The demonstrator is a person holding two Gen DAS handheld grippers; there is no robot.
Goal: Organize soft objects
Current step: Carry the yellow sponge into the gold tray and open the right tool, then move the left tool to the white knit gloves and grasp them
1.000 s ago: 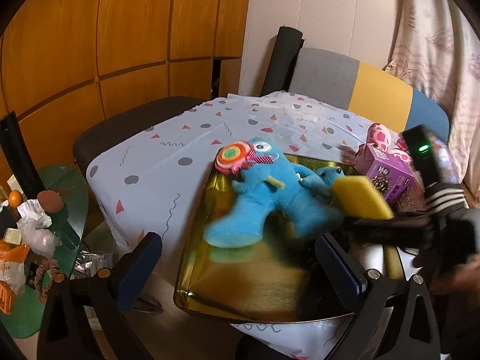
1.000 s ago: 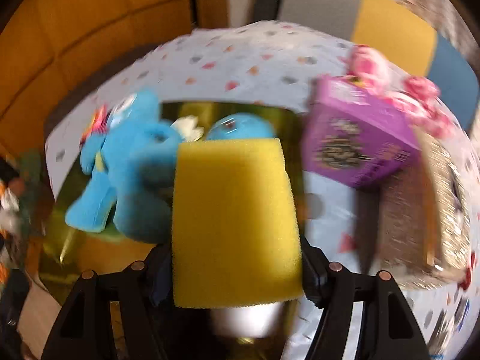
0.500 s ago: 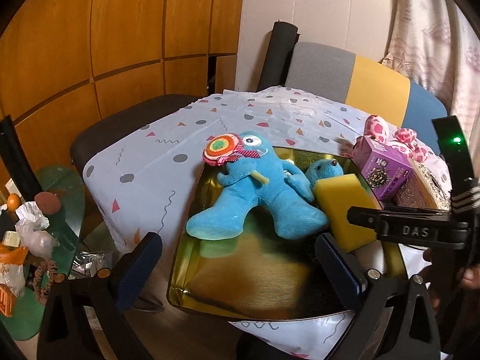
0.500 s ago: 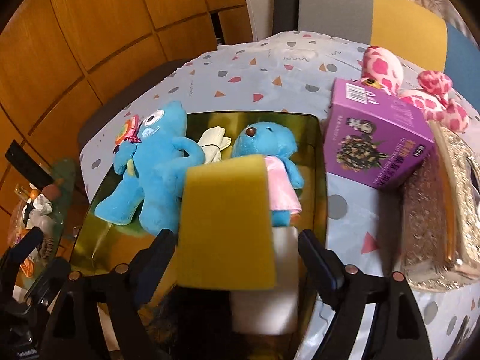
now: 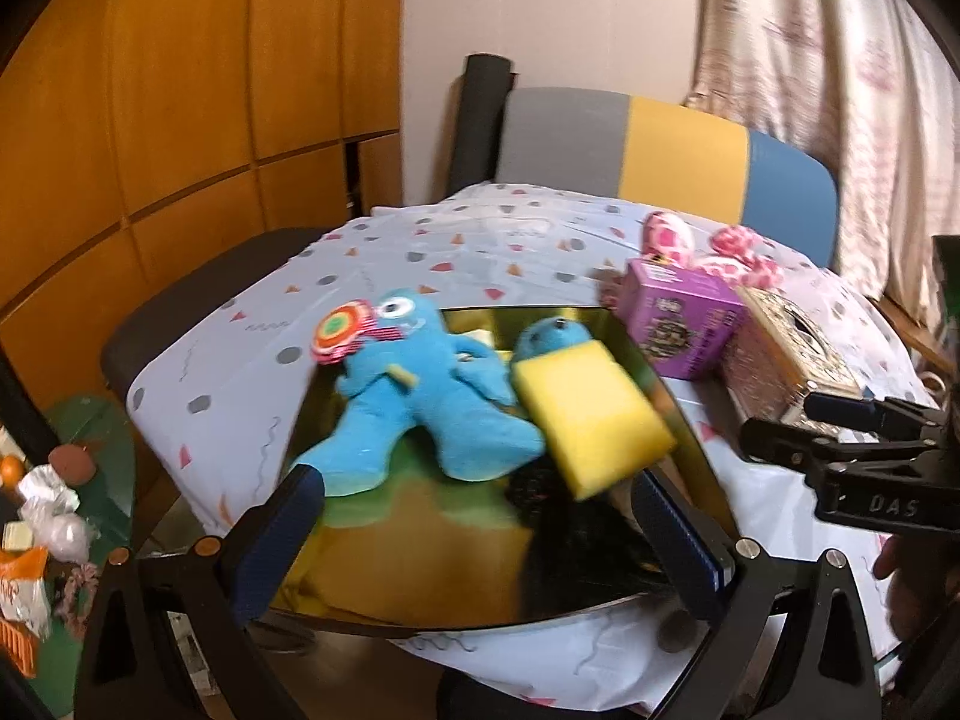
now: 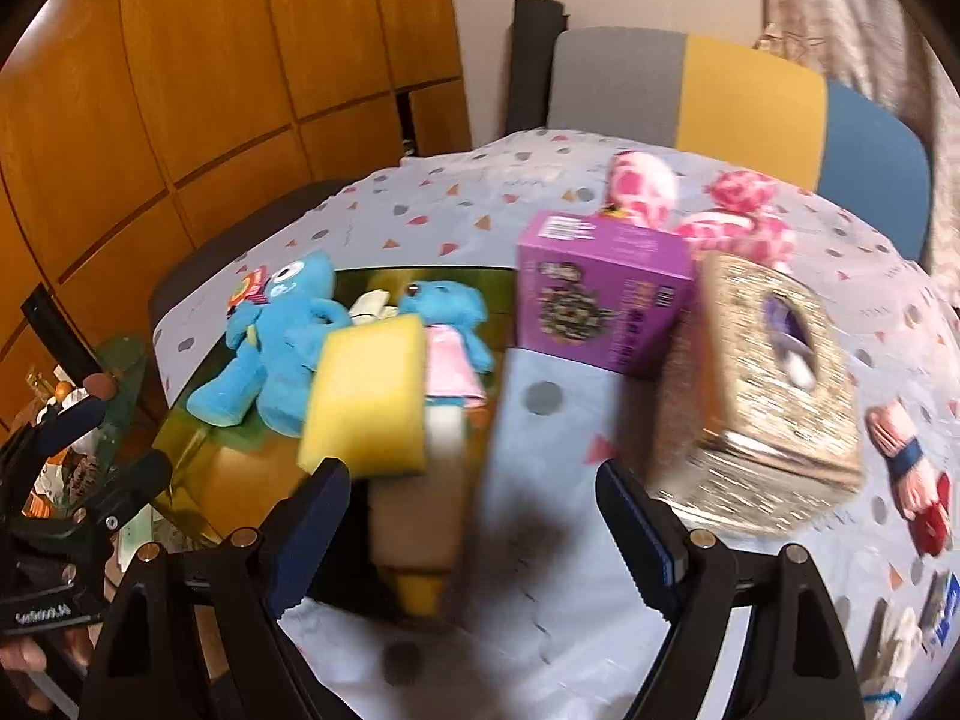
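Both grippers' fingers apart; yellow sponge [image 6: 366,396] ahead of right gripper [image 6: 474,516], unheld.

The right gripper [image 6: 474,516] stands with its jaws wide apart and nothing between them. Just ahead, the yellow sponge [image 6: 366,396] lies on the gold tray [image 6: 198,444], touching the blue monster plush [image 6: 270,348] and the small blue bear [image 6: 447,330] — the picture is blurred here. The purple box [image 6: 600,294] and the glittery tissue box [image 6: 762,390] sit on the patterned tablecloth [image 6: 456,204].
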